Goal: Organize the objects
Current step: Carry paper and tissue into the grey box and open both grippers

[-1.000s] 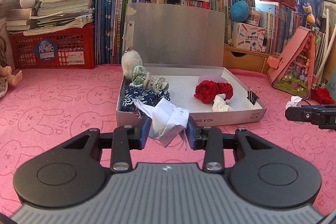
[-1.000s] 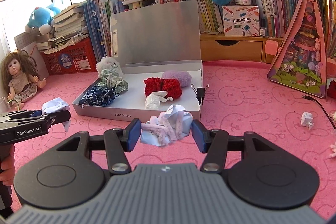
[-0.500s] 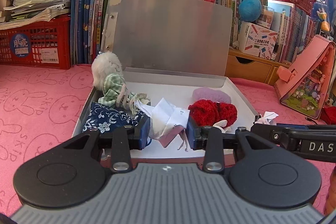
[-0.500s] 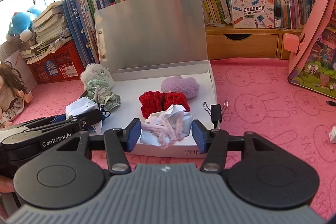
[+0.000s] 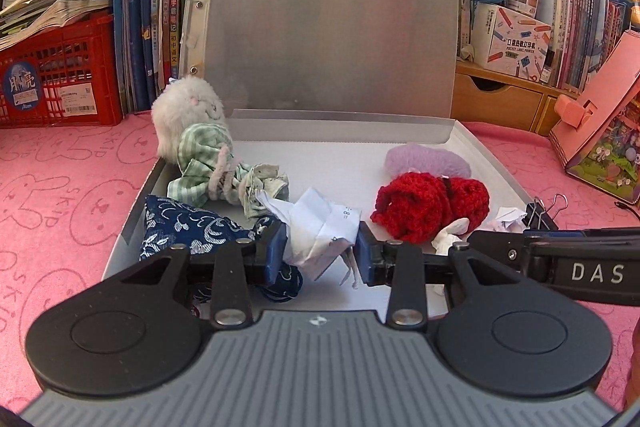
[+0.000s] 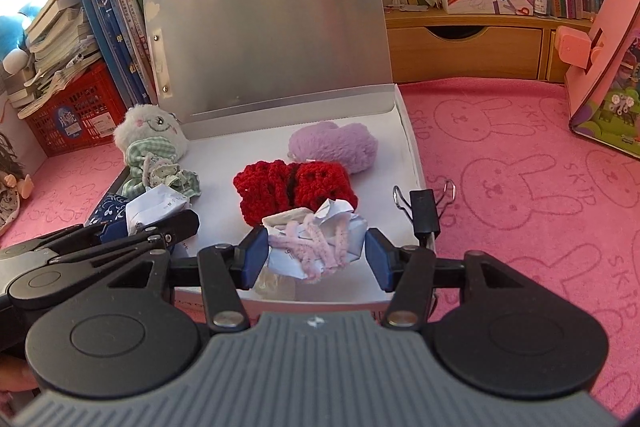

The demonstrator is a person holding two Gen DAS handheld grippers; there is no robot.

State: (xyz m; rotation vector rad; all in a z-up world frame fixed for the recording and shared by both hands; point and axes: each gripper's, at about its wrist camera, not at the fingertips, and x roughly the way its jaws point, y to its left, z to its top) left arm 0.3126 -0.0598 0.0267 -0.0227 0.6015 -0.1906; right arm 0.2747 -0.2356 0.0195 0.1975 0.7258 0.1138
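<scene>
An open white box (image 5: 500,171) (image 6: 412,143) with a raised grey lid lies on the pink mat. Inside are a white plush toy (image 5: 188,115), a blue patterned pouch (image 5: 184,227), a red crochet piece (image 5: 428,207) (image 6: 292,187) and a lilac fluffy piece (image 6: 334,145). My left gripper (image 5: 322,253) is shut on a crumpled white paper (image 5: 322,231) over the box's front left. My right gripper (image 6: 314,257) is shut on a paper wad with pink pipe cleaners (image 6: 316,241) over the box's front edge.
A black binder clip (image 6: 424,209) sits on the box's right front rim. Books, a red crate (image 5: 52,87) and a wooden drawer unit (image 6: 464,47) line the back. A pink toy house (image 5: 600,131) stands at the right.
Both grippers have moved forward from the mat to over the box, each still holding its paper wad.
</scene>
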